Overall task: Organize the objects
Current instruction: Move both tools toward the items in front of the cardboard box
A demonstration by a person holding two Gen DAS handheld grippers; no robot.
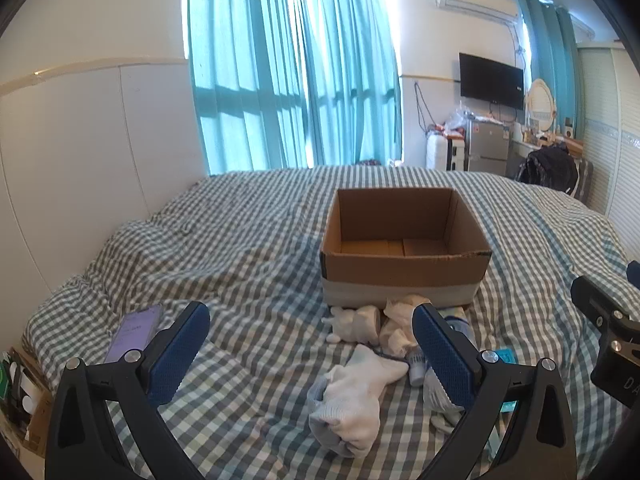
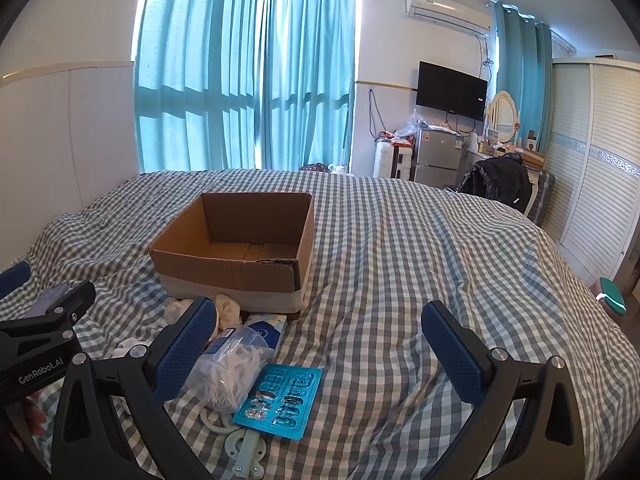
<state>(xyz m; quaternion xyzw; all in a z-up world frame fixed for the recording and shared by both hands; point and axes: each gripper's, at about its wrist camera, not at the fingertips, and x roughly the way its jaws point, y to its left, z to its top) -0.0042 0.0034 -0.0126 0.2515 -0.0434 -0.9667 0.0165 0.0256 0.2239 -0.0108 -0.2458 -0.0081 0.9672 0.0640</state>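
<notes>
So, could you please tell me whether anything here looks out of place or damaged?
The cardboard box is empty while socks and small items lie loose before it; its near rim looks frayed at one corner.

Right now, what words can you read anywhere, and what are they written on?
"GenRobot.AI": on the left gripper body, seen from the right wrist.
"DA": partial letters on the right gripper body, cut off.
Blue card: print too blurred to read.
Purple phone screen: too blurred.
Fridge stickers: too small.

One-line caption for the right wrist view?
Open right claw above checked bed, empty cardboard box ahead, teal blister pack nearby.
</notes>
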